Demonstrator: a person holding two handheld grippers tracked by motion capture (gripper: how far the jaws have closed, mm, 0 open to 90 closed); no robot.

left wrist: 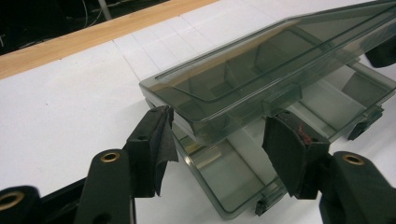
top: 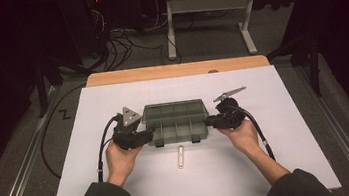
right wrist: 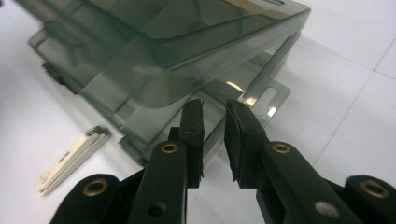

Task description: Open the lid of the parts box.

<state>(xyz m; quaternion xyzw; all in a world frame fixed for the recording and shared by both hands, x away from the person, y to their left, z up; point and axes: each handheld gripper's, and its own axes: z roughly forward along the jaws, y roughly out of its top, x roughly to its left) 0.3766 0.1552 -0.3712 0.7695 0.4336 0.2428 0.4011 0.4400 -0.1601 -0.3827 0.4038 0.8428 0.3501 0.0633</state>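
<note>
A smoky clear compartment box lies mid-table with its lid tilted up off the base. My left gripper is at the box's left end. Its jaws stand wide around the near corner of the lid, above the base, and the pads do not clearly press on it. My right gripper is at the box's right end. In the right gripper view its jaws are a narrow gap apart with nothing between them, just short of the base's hang tab under the raised lid.
A small cream nail clipper lies on the white table sheet in front of the box, also seen as the clipper left of my right jaws. A wooden table edge runs along the back. Cables trail from both grippers.
</note>
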